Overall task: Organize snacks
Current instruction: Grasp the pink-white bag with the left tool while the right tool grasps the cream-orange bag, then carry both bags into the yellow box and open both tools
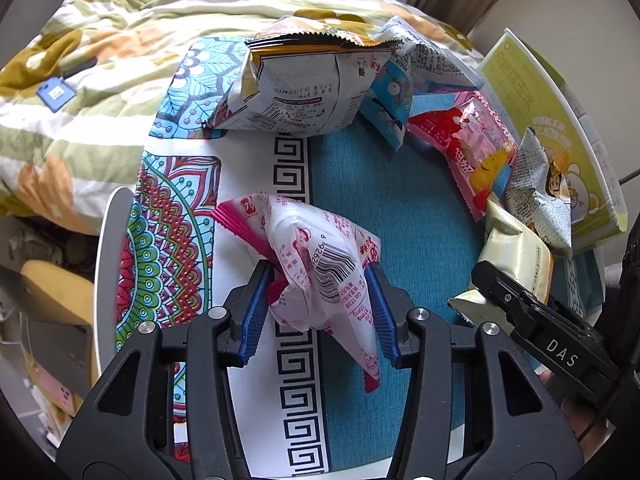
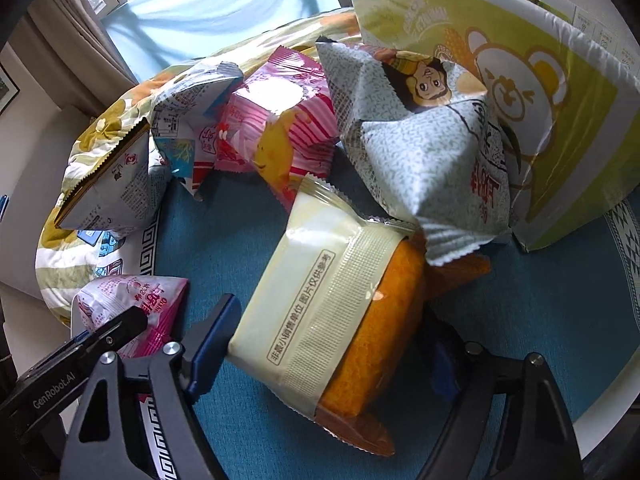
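Left wrist view: our left gripper (image 1: 318, 304) has its fingers clamped on a pink-and-white snack packet (image 1: 320, 268), lifted over the teal mat on the bench (image 1: 400, 216). Right wrist view: our right gripper (image 2: 320, 340) fingers pinch a cream cake packet (image 2: 320, 300) from both sides, its far end touching the grey speckled bag (image 2: 420, 152). Behind it stands the green box (image 2: 560, 80). More packets lie along the mat's far edge.
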